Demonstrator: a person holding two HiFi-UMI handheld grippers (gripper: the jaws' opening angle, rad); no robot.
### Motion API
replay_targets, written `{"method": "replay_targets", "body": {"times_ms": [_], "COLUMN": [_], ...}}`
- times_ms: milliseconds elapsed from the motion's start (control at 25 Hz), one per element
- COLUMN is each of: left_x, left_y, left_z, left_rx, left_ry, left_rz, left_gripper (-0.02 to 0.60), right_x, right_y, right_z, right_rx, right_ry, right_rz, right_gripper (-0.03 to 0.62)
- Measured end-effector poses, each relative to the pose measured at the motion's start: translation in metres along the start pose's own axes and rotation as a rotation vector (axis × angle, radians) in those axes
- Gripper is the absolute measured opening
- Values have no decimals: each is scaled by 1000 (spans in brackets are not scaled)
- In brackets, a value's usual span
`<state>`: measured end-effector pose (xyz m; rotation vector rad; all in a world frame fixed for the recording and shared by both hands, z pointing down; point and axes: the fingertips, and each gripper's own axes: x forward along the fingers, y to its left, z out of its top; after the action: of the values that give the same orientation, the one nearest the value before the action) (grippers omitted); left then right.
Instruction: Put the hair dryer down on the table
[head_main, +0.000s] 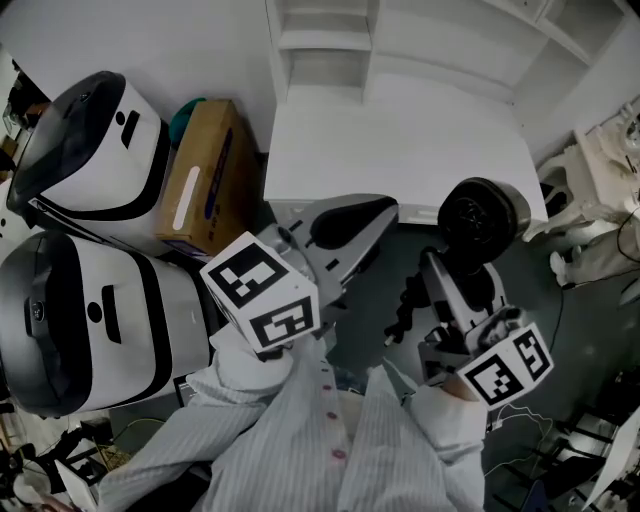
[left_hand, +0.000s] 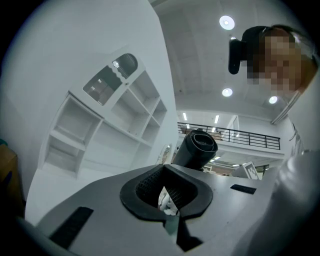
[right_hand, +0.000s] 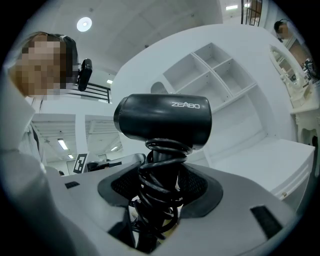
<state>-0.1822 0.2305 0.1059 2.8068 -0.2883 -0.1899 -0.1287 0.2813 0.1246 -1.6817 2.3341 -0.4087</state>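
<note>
The black hair dryer is held upright with its barrel on top, just off the front right edge of the white table. My right gripper is shut on its handle, which has the coiled cord wound round it. In the right gripper view the hair dryer rises out of the right gripper with its barrel lying crosswise. My left gripper is shut and holds nothing, its tip at the table's front edge. In the left gripper view, the hair dryer shows beyond the left gripper.
White open shelving stands at the back of the table. Two big white and black appliances and a cardboard box fill the left side. White furniture stands to the right. Dark floor lies below my grippers.
</note>
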Motion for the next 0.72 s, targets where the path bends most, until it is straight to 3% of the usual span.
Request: {"method": "replay_targets", "body": {"times_ms": [280,720], "left_x": [24,53], "left_y": [66,111], "left_z": [14,9], "left_rx": [-4,-26], "left_ry": [3,38], "left_rz": [-3,5], "left_gripper": [11,11], "right_x": [56,86], "right_y": [-37,-86], "right_z": [10,1], "right_rx": [2,46], "right_ry": [-13,11], "right_rz": [-39,-94], "right_gripper": [230,230]}}
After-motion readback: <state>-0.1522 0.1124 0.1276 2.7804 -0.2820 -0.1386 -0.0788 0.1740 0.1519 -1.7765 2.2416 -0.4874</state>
